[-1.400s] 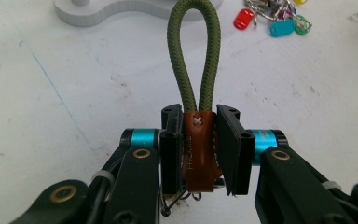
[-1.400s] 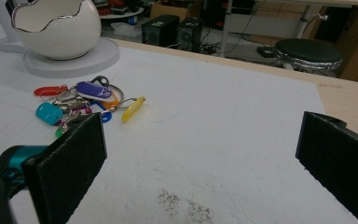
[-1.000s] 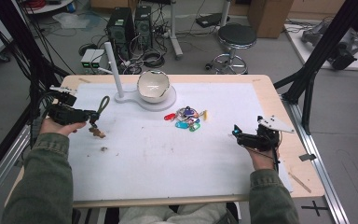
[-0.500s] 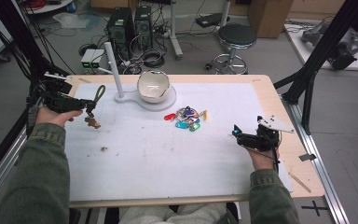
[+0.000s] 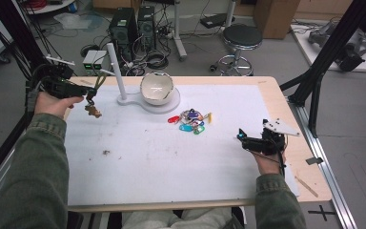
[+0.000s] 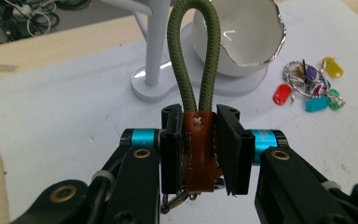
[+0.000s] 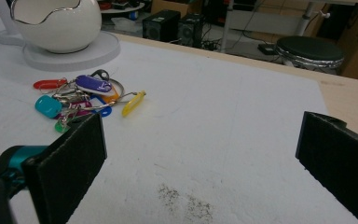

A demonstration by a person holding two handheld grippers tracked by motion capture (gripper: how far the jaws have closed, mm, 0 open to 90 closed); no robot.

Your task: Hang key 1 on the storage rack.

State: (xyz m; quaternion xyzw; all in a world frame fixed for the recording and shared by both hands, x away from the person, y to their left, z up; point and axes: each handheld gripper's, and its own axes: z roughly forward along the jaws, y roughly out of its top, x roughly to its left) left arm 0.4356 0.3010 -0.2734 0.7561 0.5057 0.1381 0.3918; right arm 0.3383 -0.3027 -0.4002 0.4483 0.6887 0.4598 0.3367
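Observation:
My left gripper (image 5: 86,92) hangs above the far left of the white mat (image 5: 138,157), shut on a key fob. In the left gripper view the jaws of the left gripper (image 6: 199,116) press on the fob's brown leather tab (image 6: 198,154), and its olive cord loop (image 6: 186,56) rises past them. A metal clip and small keys (image 5: 93,110) dangle below the hand. My right gripper (image 5: 241,137) rests at the mat's right side, open, with nothing between its jaws (image 7: 200,158). A pile of coloured key tags (image 5: 191,121) lies mid-table.
A white egg-shaped bowl (image 5: 156,88) sits on a white base with an upright post (image 5: 116,71) at the back. Dirt specks (image 5: 106,152) mark the mat's left part. Black frame poles (image 5: 324,62) stand at the table's sides.
My left hand has risen and moved toward the far left edge, carrying the key fob up off the mat. The right hand has stayed put.

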